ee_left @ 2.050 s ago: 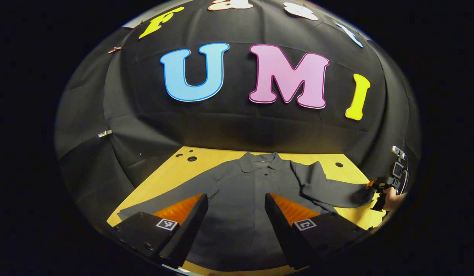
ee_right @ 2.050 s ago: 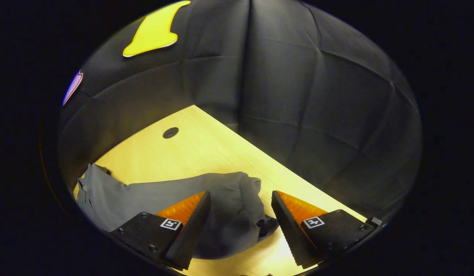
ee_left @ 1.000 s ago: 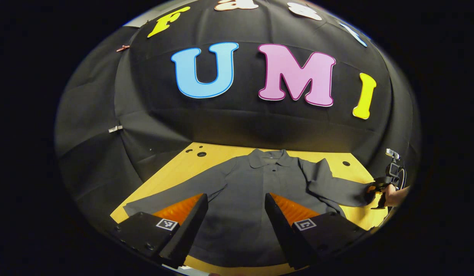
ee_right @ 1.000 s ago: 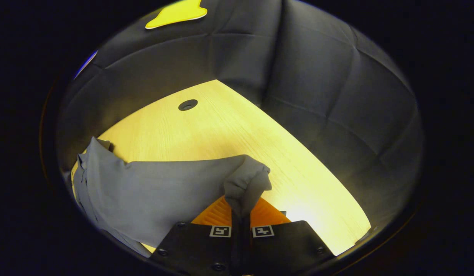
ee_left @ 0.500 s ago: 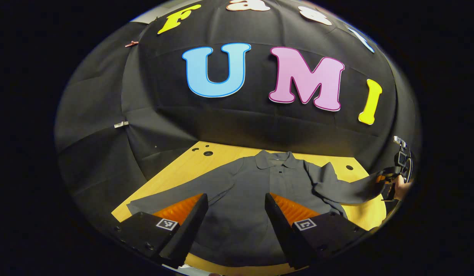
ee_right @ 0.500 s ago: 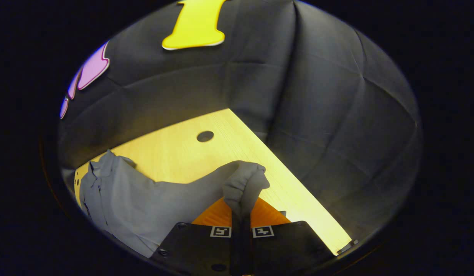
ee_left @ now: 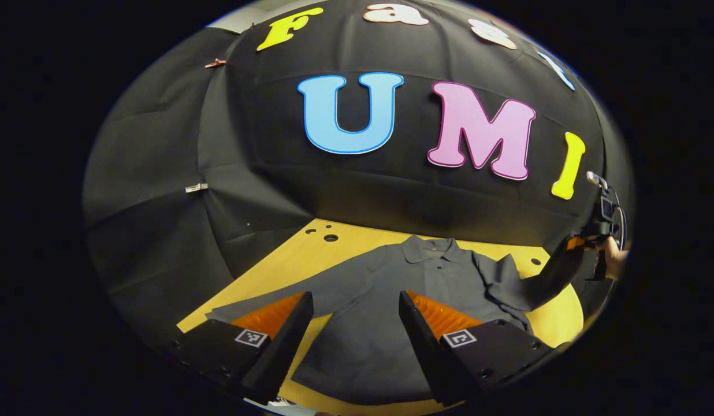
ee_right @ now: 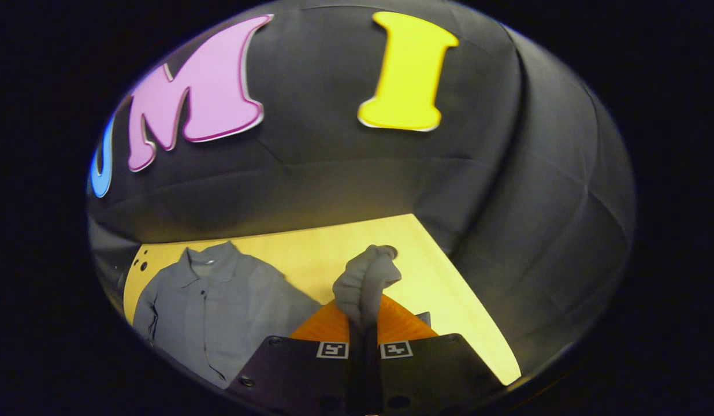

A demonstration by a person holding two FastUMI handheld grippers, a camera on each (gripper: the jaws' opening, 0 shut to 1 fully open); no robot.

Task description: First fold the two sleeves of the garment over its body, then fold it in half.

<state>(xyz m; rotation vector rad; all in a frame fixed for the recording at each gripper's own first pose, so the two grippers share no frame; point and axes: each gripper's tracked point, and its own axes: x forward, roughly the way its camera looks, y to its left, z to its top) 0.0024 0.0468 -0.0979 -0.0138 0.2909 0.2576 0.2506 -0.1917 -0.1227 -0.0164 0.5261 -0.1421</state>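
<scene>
The dark grey long-sleeved collared shirt (ee_left: 391, 289) lies face up on the pale wooden table (ee_left: 276, 260), collar toward the booth wall, and what has changed over the last two seconds is its right sleeve (ee_left: 542, 283). Two seconds ago the right gripper (ee_right: 364, 323) stood with its fingers parted on either side of the bunched cuff (ee_right: 365, 277), which lay on the wood; a second ago it had clenched on that cuff, and since then it has risen. Now the cuff pokes up out of the closed fingers, and in the left gripper view the sleeve runs taut from the shoulder up to the right gripper (ee_left: 576, 242) and the hand (ee_left: 614, 260) behind it, clear of the table. The right gripper's camera has also swung round, so that the shirt's collar and placket, earlier at the edge of its view, now sit broadly ahead of it. I take this to mean the first sleeve fold is under way: the cuff is secured and lifted, and what remains is to carry it inward across the chest. The left gripper (ee_left: 354, 323) hovers over the hem with its fingers spread apart and nothing between them, though how far above the cloth it hangs is hard to judge. The left sleeve (ee_left: 264, 303) lies stretched out flat, not yet folded.
</scene>
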